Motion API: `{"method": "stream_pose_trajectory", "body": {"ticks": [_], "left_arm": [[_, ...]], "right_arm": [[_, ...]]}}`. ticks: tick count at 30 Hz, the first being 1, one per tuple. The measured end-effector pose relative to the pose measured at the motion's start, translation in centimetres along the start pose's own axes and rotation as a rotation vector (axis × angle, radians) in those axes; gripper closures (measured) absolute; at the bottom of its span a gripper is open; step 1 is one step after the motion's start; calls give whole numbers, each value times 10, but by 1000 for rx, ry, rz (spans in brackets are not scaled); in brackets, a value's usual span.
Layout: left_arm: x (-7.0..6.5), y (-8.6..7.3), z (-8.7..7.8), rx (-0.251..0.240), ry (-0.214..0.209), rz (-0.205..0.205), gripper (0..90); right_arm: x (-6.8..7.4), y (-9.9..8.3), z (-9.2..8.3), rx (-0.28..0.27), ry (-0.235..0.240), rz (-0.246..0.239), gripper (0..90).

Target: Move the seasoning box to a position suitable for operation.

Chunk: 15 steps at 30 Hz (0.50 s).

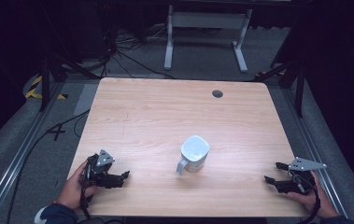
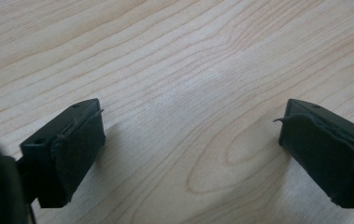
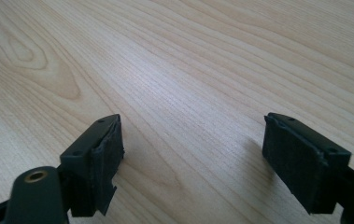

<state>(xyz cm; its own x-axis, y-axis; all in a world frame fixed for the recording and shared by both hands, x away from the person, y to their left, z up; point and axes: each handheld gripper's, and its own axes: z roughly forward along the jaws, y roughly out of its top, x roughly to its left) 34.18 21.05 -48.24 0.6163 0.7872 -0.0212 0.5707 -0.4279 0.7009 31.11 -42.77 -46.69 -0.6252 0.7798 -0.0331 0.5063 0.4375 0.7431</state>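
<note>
In the high view a white pitcher stands upright on the table, a little right of the middle and towards the near edge. Its squarish mouth faces up, so its long axis runs vertically. The handle sticks out at its lower left, pointing towards the near edge and slightly towards the left gripper. That gripper rests on the wood near the near left corner, held in a hand, jaws aimed right towards the pitcher yet well apart from it. The right gripper lies near the near right corner in the other hand, its jaws spread and aimed left, also well clear of the pitcher. The tabletop is pale wood with rounded corners and a dark cable hole near the far edge. Beyond it lie grey carpet, loose black cables and the white legs of another desk; the room around is dark.

In the left gripper view the two black padded jaws stand wide apart over bare wood grain, released, with nothing between them.

In the right gripper view the jaws are likewise spread wide over bare wood, gripping nothing.
</note>
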Motion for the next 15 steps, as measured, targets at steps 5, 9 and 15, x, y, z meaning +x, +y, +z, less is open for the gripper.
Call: {"method": "stream_pose_trajectory", "body": {"ticks": [5, 9, 15], "left_arm": [[-1, 5, 5, 18, -17, 23, 4], [0, 8, 7, 23, -40, 51, 11], [-3, 15, 3, 38, -79, 130, 194]], "right_arm": [[0, 0, 0, 0, -3, 4, 204], [1, 0, 0, 1, -5, 6, 204], [1, 0, 0, 1, -5, 6, 203]]}}
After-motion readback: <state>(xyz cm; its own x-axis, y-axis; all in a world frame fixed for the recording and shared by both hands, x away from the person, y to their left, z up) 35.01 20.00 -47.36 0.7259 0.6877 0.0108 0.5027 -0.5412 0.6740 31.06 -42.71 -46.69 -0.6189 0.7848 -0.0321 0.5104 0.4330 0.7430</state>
